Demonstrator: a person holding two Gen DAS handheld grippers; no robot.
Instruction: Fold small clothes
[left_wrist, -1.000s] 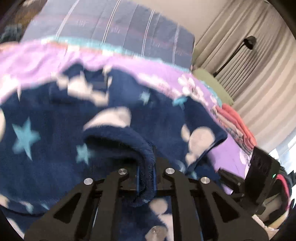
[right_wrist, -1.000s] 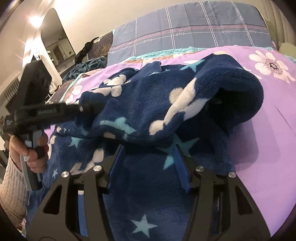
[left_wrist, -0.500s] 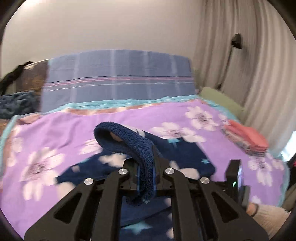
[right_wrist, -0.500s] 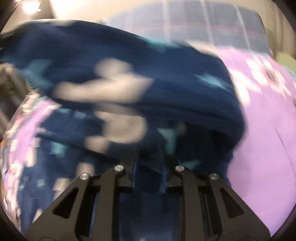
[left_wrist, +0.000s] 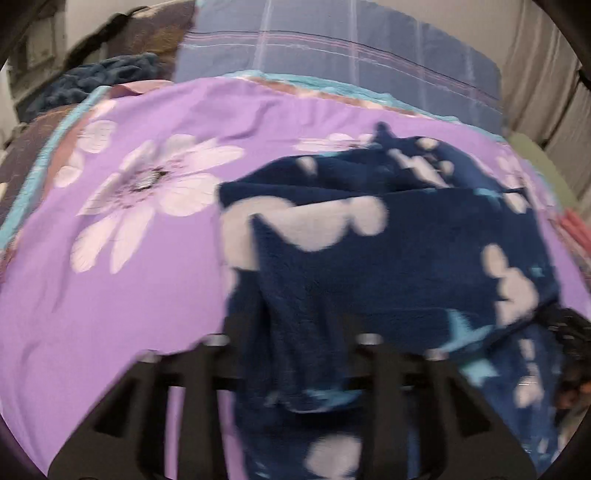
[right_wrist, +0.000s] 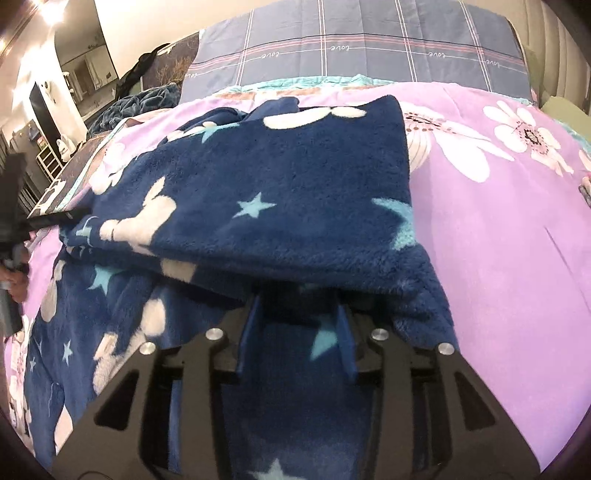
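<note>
A navy fleece garment (right_wrist: 295, 184) with pale stars and white shapes lies on the purple flowered bedsheet (right_wrist: 517, 240), its upper layer folded flat over the lower one. My right gripper (right_wrist: 297, 314) sits at the near edge of that fold. Its blue pads (right_wrist: 247, 332) stand apart and the jaws are opening, with only the lower layer between them. The left wrist view is blurred: my left gripper (left_wrist: 297, 321) is low over the garment (left_wrist: 406, 266) at its left edge. Its jaws are opening, and a loose flap of fleece still hangs between them.
A grey-blue plaid pillow (right_wrist: 369, 44) lies across the head of the bed. A teal knitted blanket (right_wrist: 147, 99) sits at the far left. Folded pink and red clothes (left_wrist: 576, 229) are stacked at the right edge. A hand (right_wrist: 14, 280) holds the left tool.
The left gripper carried the fleece edge up and across, then came down with its jaws spread. The garment now lies folded over. The right jaws narrowed, then widened again.
</note>
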